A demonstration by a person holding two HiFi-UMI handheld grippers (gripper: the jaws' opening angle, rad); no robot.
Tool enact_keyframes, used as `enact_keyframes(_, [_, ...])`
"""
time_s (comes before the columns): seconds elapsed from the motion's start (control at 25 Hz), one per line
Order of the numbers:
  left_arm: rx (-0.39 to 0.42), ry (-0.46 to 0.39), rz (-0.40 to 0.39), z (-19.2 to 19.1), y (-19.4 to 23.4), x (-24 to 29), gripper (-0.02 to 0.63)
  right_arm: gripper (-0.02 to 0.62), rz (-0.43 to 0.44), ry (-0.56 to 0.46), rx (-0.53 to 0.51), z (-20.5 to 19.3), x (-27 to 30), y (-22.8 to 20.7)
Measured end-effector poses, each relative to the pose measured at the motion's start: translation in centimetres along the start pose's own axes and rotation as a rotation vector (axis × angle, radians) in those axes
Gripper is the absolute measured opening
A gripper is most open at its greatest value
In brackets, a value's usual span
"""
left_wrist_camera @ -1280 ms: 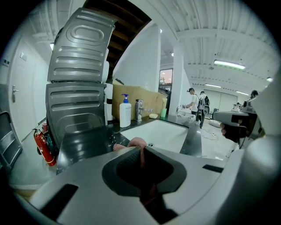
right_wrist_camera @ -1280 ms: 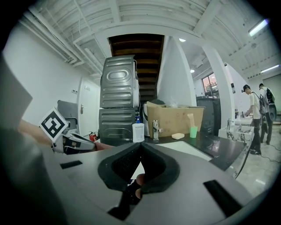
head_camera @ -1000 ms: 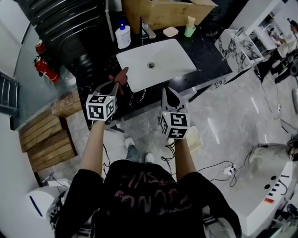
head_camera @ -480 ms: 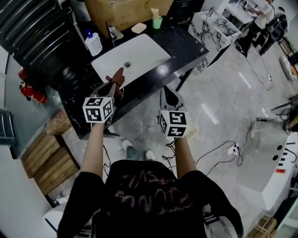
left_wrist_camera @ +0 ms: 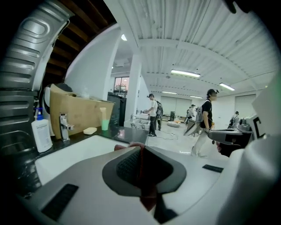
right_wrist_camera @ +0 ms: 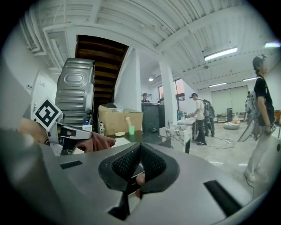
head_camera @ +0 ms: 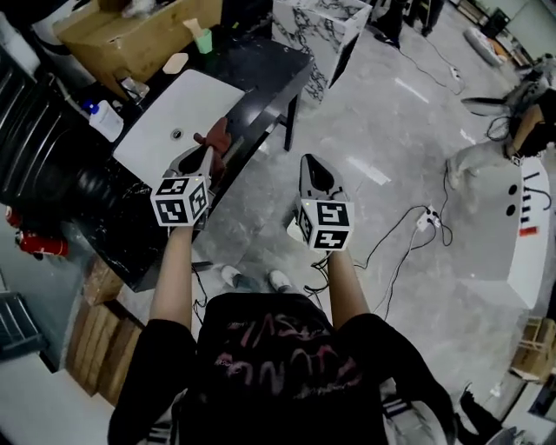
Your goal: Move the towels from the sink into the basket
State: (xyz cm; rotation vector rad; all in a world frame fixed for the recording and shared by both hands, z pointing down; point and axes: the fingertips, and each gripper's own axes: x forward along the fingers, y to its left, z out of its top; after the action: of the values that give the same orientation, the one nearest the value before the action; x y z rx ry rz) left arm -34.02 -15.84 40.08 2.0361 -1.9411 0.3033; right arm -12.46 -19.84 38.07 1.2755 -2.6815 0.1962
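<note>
A reddish-brown towel hangs from my left gripper, whose jaws are shut on it over the front edge of the black counter. In the left gripper view the cloth is pinched between the pads and droops below them. The white sink lies just behind and looks bare. My right gripper hovers over the floor to the right, shut with no towel in it. From the right gripper view, the towel bulges out of the left gripper at the left. I see no basket.
On the counter stand a soap bottle, a faucet, a green cup and a cardboard box. A marble-patterned unit adjoins the counter's end. Cables trail over the grey floor. People stand far off.
The view has swung right, so the counter and sink have slid to the upper left. Both grippers have come away from the sink, the left one still holding the towel.
</note>
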Motion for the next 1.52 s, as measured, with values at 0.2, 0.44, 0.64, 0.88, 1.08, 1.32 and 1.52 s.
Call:
enact_keyframes(0.2, [0.046,0.009,-0.159,1.0,-7.0,3.9,0.037,0.015,-0.155,-0.013,0.026,-0.1,-4.1,-5.6])
enact_keyframes(0.44, [0.084,0.022,-0.337,1.0,-15.6,7.2,0.037,0.015,-0.312,-0.013,0.05,-0.4,-9.5,-11.1])
enact_keyframes(0.64, [0.131,0.036,-0.48,0.7,-23.3,8.6,0.037,0.015,-0.443,-0.012,0.07,-1.1,-14.2,-15.5])
enact_keyframes(0.88, [0.156,0.065,-0.556,-0.2,-28.8,9.7,0.037,0.015,-0.493,-0.012,0.081,-1.8,-16.7,-18.9])
enact_keyframes(1.08, [0.177,0.092,-0.588,-1.7,-30.9,10.8,0.037,0.015,-0.513,0.009,0.097,-3.5,-16.6,-21.3])
enact_keyframes(1.32, [0.18,0.108,-0.613,-2.5,-31.9,13.7,0.037,0.015,-0.513,0.026,0.121,-4.9,-14.7,-23.3])
enact_keyframes(1.52, [0.171,0.146,-0.631,-4.6,-32.6,16.4,0.037,0.015,-0.525,0.048,0.142,-6.9,-13.5,-25.0])
